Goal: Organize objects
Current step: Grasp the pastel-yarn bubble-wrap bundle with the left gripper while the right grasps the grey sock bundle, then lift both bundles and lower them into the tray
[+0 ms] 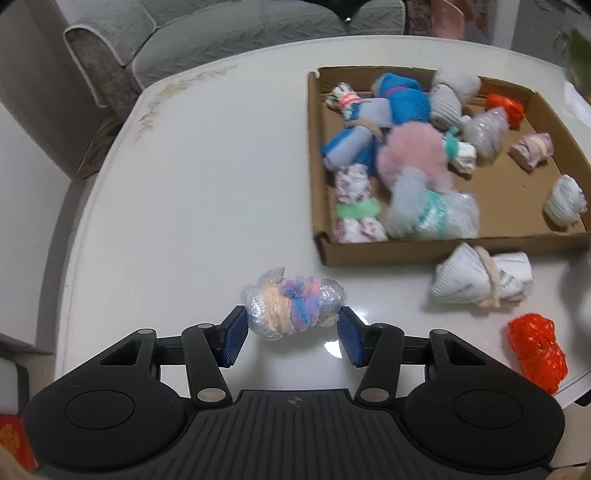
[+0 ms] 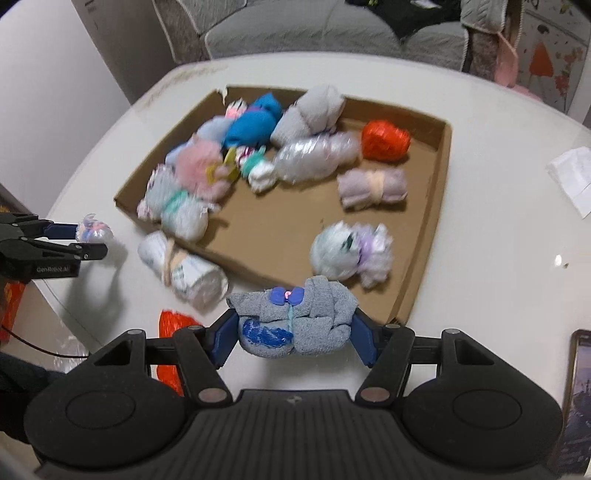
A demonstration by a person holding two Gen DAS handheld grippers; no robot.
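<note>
A cardboard tray [image 1: 436,254] is sitting on the table [image 1: 207,192], to the right in the left wrist view. Many small bundles [image 2: 295,147] are lying inside it, mostly crowding its far-left part. Just outside its near wall a tied roll [image 1: 484,282] is lying, and a crinkled packet [image 1: 537,350] is resting nearer the table edge. A wrapped bundle [image 1: 293,308] is sitting between the left gripper [image 1: 291,334] pads, probably just above the table. A sock bundle [image 2: 295,319] is sitting between the right gripper [image 2: 295,341] pads, before the tray's near corner. A sofa [image 2: 314,33] is standing behind the table.
</note>
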